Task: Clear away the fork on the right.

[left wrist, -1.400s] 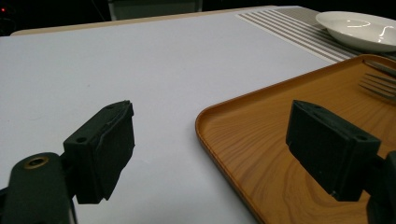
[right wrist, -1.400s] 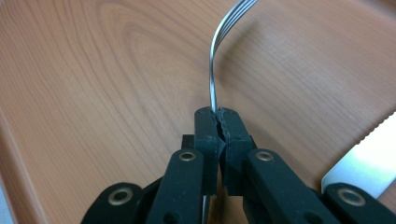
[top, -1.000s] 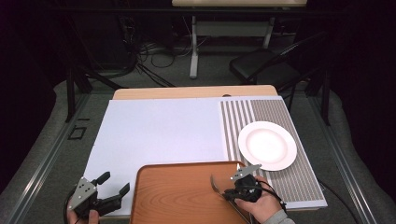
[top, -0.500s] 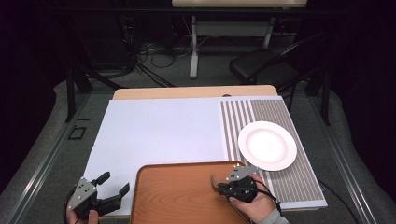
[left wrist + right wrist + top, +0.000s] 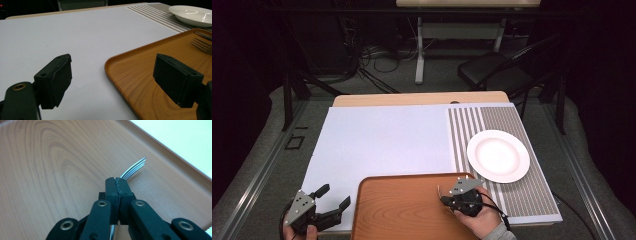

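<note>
- Right gripper (image 5: 117, 185): jaws just been closing, now pinched together on the thin silver metal fork (image 5: 133, 167), tines poking out past the pads in the right gripper view.
- Compared with the shot a second back: same hand, barely shifted, sitting over the near right part of the tray. So the change is the squeeze, not any travel.
- Meaning for the job: looks like the grab is done, and the lift is probably next. Best guess for the destination is the plate or the mat beside it, but only a guess.
- Fork location: low over the round-cornered brown wood-grain tray (image 5: 402, 210), near its right rim. Touching the tray or already slightly off it? Can't tell from these angles. Tines also visible at the right edge of the left gripper view (image 5: 202, 45).
- Left gripper (image 5: 113, 80): jaws wide apart, nothing between them, parked off the tray's left rim over the pale lilac table mat (image 5: 387, 145). No budging from it either.
- Containers: tray holds just the fork, as far as visible, with part of it under the right hand (image 5: 477, 212).
- Shallow round white ceramic plate (image 5: 498, 156): empty, sitting on the grey-and-white striped section (image 5: 512, 122) of the mat, just beyond the tray's far right corner.
- Possible snag: thin handle, narrow pinch, so could swivel in the pads on the way up.
</note>
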